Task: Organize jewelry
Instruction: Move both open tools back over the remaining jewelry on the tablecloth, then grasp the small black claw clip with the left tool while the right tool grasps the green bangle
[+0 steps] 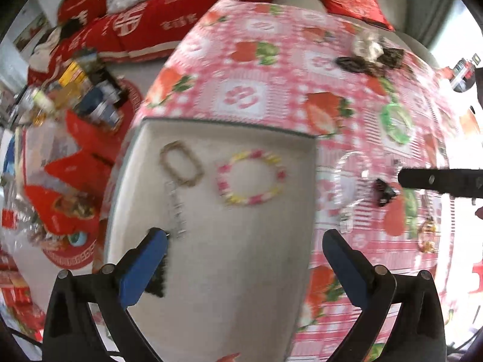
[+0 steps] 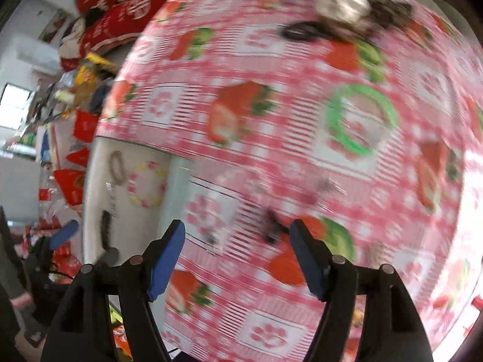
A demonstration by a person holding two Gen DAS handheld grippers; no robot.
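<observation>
Left gripper (image 1: 244,259) gapes wide and holds nothing over the smooth grey felt tray (image 1: 211,271), beside the pink-and-yellow beaded bracelet (image 1: 252,178). Right gripper (image 2: 238,253), likewise spread and bare, hovers above the glossy strawberry-print tablecloth (image 2: 271,157), blurred, near a small black clip (image 2: 273,226).

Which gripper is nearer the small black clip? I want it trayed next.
Right. The right gripper has the small black clip just ahead of its fingers; the left gripper hovers over the tray.

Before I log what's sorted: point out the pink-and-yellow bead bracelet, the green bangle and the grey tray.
pink-and-yellow bead bracelet (image 1: 252,178): left wrist view, bottom beads.
green bangle (image 2: 360,119): right wrist view, left rim.
grey tray (image 1: 226,256): left wrist view, bare floor.
</observation>
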